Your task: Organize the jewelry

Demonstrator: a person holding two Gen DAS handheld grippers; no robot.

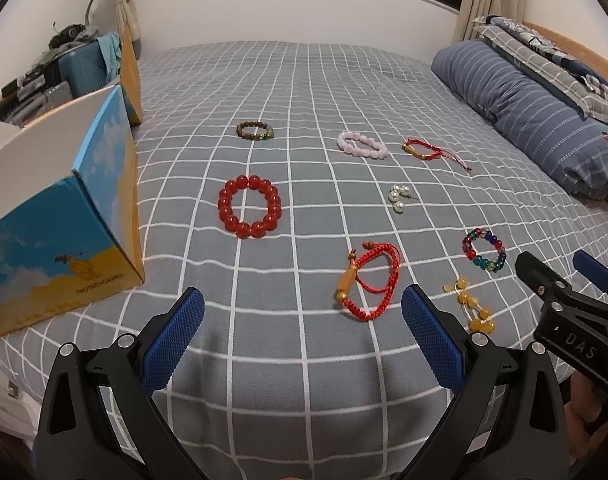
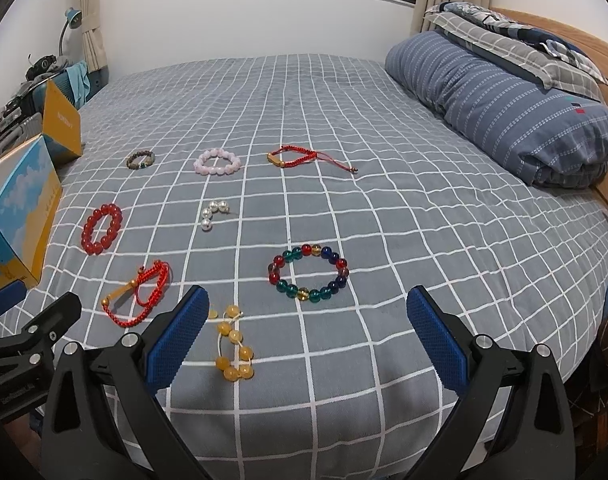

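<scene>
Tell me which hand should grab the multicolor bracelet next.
Right, probably. The multicolor bracelet lies just ahead of the open right gripper, between its jaws' lines. From the left gripper it sits far off to the right, with the red cord bracelet nearer.

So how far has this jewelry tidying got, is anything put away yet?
Nothing looks put away yet. Both the left gripper and right gripper hover open and empty. Every piece lies loose on the bed: red bead bracelet, multicolored bracelet, pink bracelet, pearls, yellow beads, among others. The open box stands beside them; its inside is out of view.
</scene>
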